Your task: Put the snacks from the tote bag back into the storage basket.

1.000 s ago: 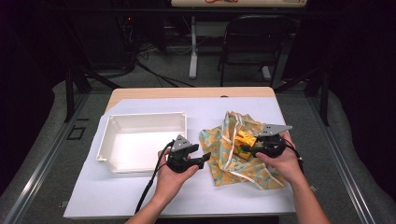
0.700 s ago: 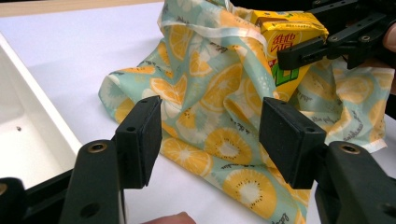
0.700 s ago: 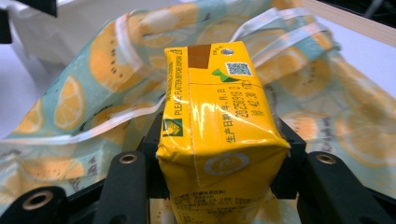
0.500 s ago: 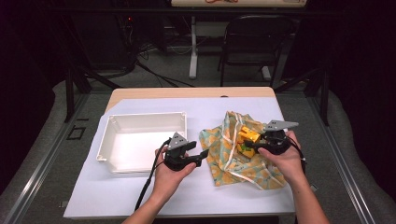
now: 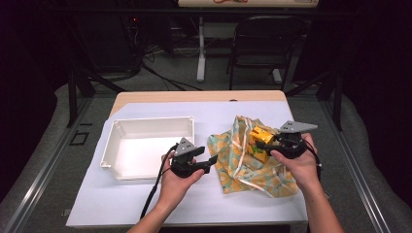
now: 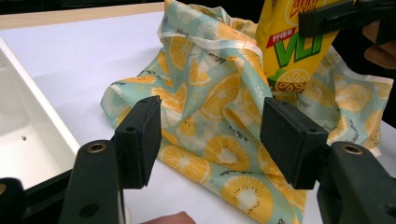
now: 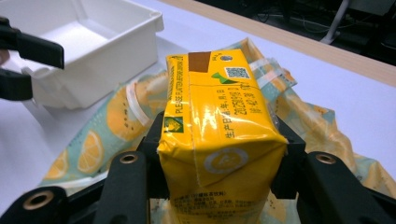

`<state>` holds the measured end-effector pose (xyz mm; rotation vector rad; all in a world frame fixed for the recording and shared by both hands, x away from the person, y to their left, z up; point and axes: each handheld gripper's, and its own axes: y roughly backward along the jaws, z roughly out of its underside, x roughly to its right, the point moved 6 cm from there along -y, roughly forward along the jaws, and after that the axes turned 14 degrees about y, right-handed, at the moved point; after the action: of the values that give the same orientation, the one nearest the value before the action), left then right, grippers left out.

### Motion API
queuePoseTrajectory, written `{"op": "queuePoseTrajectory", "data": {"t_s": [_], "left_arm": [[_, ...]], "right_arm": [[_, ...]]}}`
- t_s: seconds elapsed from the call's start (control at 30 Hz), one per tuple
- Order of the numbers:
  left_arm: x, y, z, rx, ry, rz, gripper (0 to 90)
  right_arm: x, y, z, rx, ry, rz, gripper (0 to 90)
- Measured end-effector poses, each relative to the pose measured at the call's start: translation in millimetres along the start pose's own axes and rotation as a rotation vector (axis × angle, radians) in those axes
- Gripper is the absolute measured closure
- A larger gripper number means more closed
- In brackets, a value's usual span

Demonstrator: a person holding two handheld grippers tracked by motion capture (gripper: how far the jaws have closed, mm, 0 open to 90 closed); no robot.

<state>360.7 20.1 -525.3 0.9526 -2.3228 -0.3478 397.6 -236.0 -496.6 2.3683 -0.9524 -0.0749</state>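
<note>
Right tool (image 7: 219, 186) clamps a glossy yellow boxy drink carton (image 7: 219, 135) above the crumpled lemon-print cloth bag (image 7: 112, 126).

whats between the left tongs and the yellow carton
The fruit-print cloth bag: in the left gripper view its folds lie between the open left tongs and the carton, which the right tongs hold above it.

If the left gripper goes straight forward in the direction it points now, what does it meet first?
Most likely the fruit-print cloth bag, lying directly ahead of the left gripper and its open jaws. The yellow drink carton is higher and farther, though depth is unclear.
</note>
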Motion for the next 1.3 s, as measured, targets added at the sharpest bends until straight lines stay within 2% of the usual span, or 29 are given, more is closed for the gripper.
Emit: {"op": "queuePoseTrajectory", "data": {"t_s": [0.37, 0.6, 0.8, 1.1, 1.3], "left_arm": [[4.5, 0.8, -1.6, 0.018, -0.005, 0.01, 36.2], [10.7, 1.1, -1.4, 0.031, -0.04, 0.01, 29.4], [16.9, 2.1, -2.3, 0.044, -0.043, 0.016, 25.7], [28.4, 1.0, 0.7, 0.03, -0.081, 0.035, 22.4], [32.4, 0.6, 1.5, 0.037, -0.084, 0.039, 21.6]], "right_arm": [[-5.2, 15.6, -20.7, 0.05, -0.012, 0.025, 52.0], [-16.8, 22.7, -36.7, 0.085, -0.012, 0.007, 52.0], [-26.3, 24.1, -45.8, 0.104, -0.016, -0.009, 52.0], [-41.5, 20.6, -55.7, 0.119, -0.009, -0.033, 52.1], [-48.8, 17.4, -59.2, 0.126, -0.011, -0.051, 52.1]]}}
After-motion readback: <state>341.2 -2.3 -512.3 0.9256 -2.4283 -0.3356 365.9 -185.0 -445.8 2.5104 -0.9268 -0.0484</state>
